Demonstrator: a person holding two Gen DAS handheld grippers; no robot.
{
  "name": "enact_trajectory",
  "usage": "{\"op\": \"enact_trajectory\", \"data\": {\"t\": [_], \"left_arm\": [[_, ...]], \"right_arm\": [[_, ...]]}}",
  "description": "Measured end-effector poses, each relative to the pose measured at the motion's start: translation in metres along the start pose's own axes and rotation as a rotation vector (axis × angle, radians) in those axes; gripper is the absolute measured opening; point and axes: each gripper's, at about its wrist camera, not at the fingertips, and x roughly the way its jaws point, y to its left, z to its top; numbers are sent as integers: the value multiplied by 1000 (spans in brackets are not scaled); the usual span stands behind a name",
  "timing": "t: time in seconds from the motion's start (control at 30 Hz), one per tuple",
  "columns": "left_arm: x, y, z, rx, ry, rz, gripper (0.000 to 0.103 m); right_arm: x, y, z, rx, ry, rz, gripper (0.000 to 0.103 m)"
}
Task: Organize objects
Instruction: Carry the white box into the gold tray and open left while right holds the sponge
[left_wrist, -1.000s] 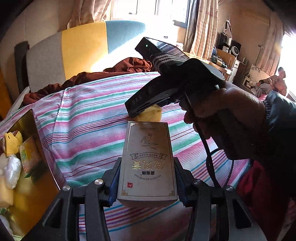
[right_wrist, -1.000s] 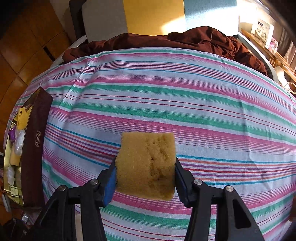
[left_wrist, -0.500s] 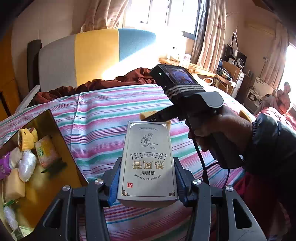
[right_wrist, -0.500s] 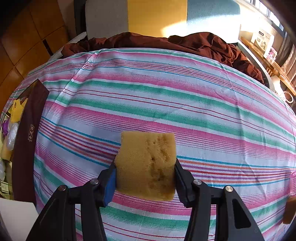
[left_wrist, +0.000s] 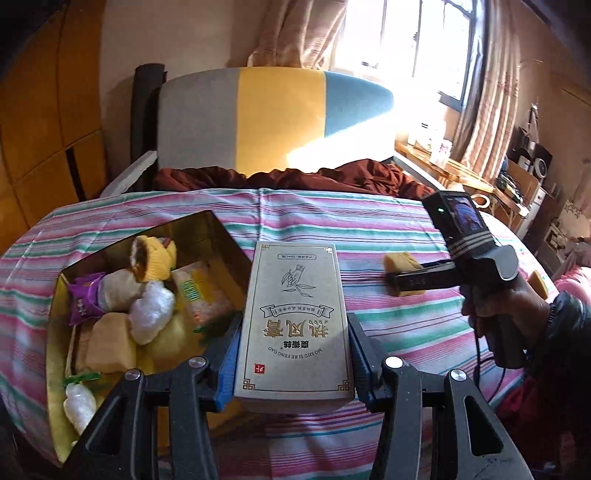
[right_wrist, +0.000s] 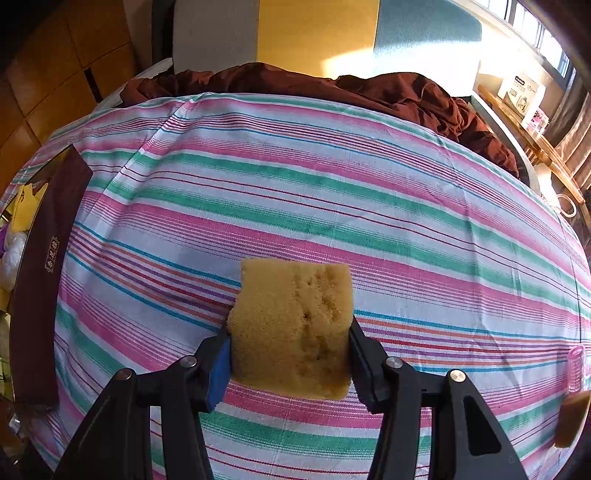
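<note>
My left gripper (left_wrist: 291, 354) is shut on a flat beige tea box (left_wrist: 295, 317) with gold print, held above the striped bedspread just right of an open gold-lined box (left_wrist: 218, 236). That box holds several snacks and sponge pieces (left_wrist: 110, 343). My right gripper (right_wrist: 290, 354) is shut on a yellow sponge block (right_wrist: 291, 325) above the bedspread. In the left wrist view the right gripper (left_wrist: 406, 282) shows at the right, sponge (left_wrist: 400, 262) in its jaws. The open box's dark wall (right_wrist: 40, 277) shows at the left of the right wrist view.
A striped bedspread (right_wrist: 332, 192) covers the bed. A brown blanket (right_wrist: 332, 88) lies bunched at the headboard (left_wrist: 277, 122). Another sponge piece (right_wrist: 570, 421) and a pink object (right_wrist: 576, 369) lie at the right edge. A desk (left_wrist: 461, 170) stands by the window.
The left gripper with the tea box has swung left toward the open box, bringing more of its contents into view. The right gripper with the sponge has drifted right and farther away.
</note>
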Motion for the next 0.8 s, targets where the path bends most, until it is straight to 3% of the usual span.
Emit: {"op": "enact_trajectory", "data": {"t": [0.17,0.47,0.8], "left_arm": [[1,41,-1,-85,11,102,52],[6,95,-6,-142,24,253,52],[22,137,-20,-218,72,308,51]], "right_arm": [[4,3,4,2,-3,-5,54],[4,5,4,-3,-6,-12,54],[3,6,5,-6,-9,-22,54]]}}
